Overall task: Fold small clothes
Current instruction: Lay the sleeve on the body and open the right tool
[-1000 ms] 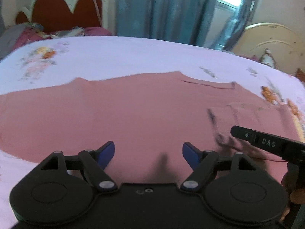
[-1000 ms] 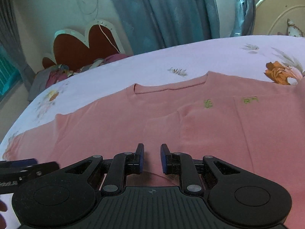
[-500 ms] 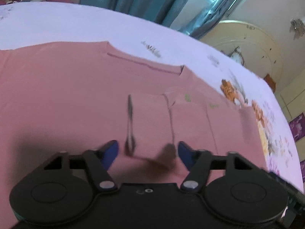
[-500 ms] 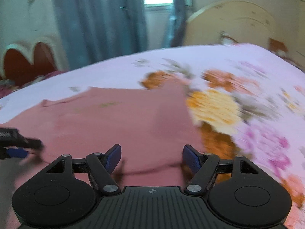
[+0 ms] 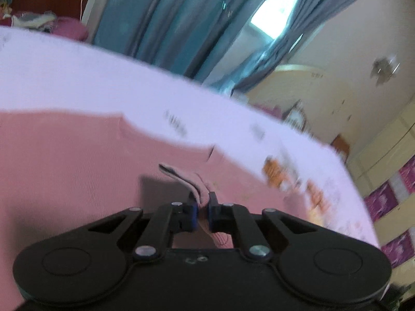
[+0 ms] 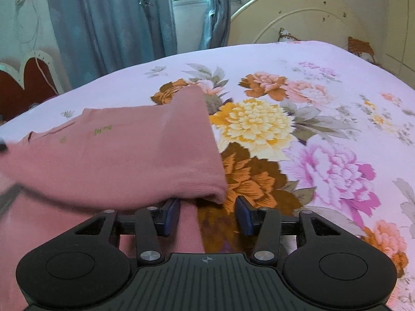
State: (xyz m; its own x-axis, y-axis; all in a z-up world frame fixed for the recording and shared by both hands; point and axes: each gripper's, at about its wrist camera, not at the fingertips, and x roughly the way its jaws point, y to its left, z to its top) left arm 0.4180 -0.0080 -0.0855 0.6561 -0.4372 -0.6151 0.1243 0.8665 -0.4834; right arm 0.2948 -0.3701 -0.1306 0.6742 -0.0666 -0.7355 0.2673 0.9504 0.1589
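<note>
A pink garment (image 6: 124,150) is lying spread on the floral bedsheet (image 6: 324,119), w/ blue curtains (image 6: 111,26) hanging beyond the bed. The left gripper (image 5: 201,213) is pinching a raised fold of the garment, jaws closed on it. The right gripper (image 6: 207,215), at the garment's edge nearest the big flowers, has just been closing; jaws are standing apart w/ cloth between, pads not pressing.

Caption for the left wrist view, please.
Left gripper shut on a raised fold of the pink garment lying on the floral bedsheet.
</note>
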